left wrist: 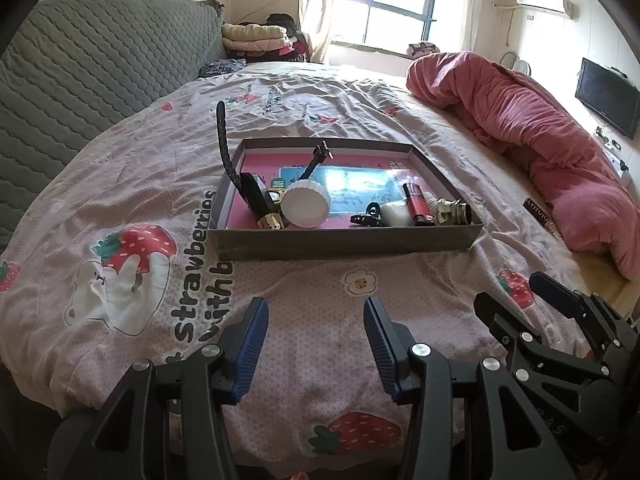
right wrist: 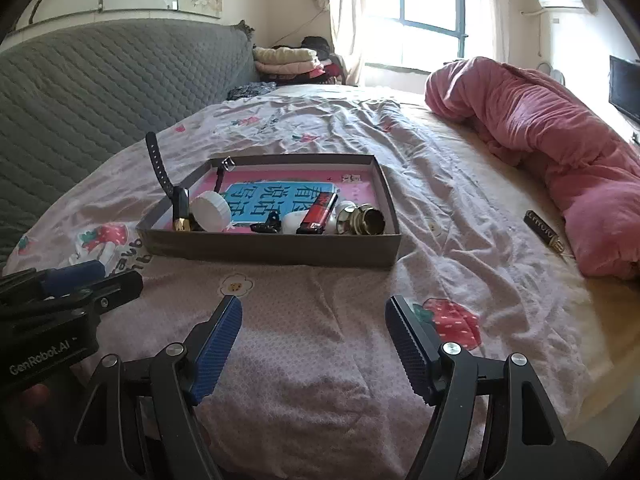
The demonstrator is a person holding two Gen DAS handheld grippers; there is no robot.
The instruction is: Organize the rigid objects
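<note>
A shallow grey box (left wrist: 344, 242) (right wrist: 272, 249) with a pink lining lies on the bed. It holds a black watch (left wrist: 250, 190) (right wrist: 180, 204) with its strap standing up, a white round lid (left wrist: 306, 204) (right wrist: 212, 212), a black clip (left wrist: 366, 216), a small white bottle (left wrist: 396, 214), a red lighter (left wrist: 418, 204) (right wrist: 318, 214) and a brass fitting (left wrist: 454, 212) (right wrist: 366, 220). A dark labelled tube (left wrist: 540, 212) (right wrist: 544, 232) lies outside the box by the pink quilt. My left gripper (left wrist: 316, 312) and right gripper (right wrist: 314, 312) stand open and empty over the sheet, short of the box.
A rolled pink quilt (left wrist: 540, 128) (right wrist: 560, 152) lies along the right side. The grey padded headboard (left wrist: 88, 80) rises at the left. Folded clothes (left wrist: 256, 38) are stacked at the far end below the window. The bed's right edge (right wrist: 608, 320) is close.
</note>
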